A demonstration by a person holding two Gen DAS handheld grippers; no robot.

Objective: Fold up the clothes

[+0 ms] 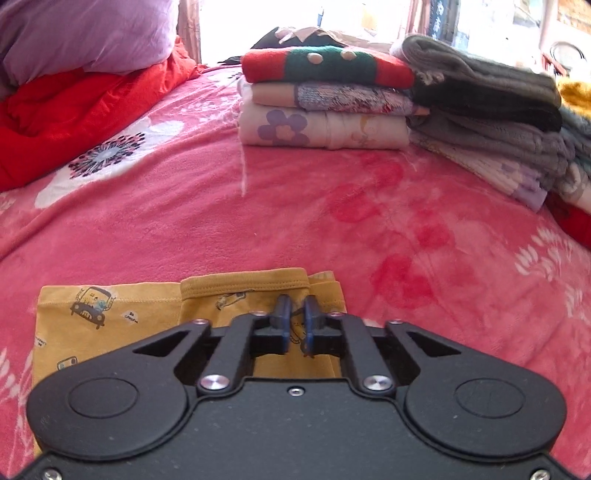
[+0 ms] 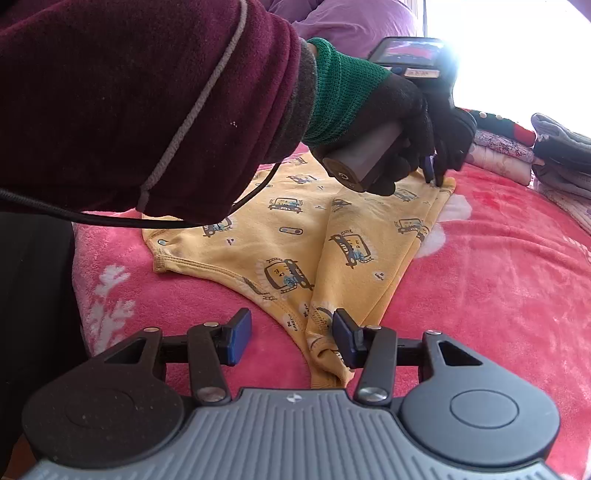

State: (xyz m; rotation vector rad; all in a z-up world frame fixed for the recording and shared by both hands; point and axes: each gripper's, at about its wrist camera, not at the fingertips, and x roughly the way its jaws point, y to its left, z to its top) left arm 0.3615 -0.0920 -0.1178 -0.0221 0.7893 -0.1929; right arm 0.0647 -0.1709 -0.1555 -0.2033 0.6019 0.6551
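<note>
Bed: pink floral blanket.

Far left: red quilt, lilac pillow on top.

Near centre: yellow car-print garment, lying flat on the blanket, partly folded.

Left hand-held gripper: blue pads nearly together, pinching the garment's far hem; held by a gloved hand with maroon sleeve.

Right hand-held gripper: pads wide apart, straddling the garment's near corner, right pad touching cloth.

Far centre: stack of folded clothes.

Far right: grey knitwear pile.
</note>
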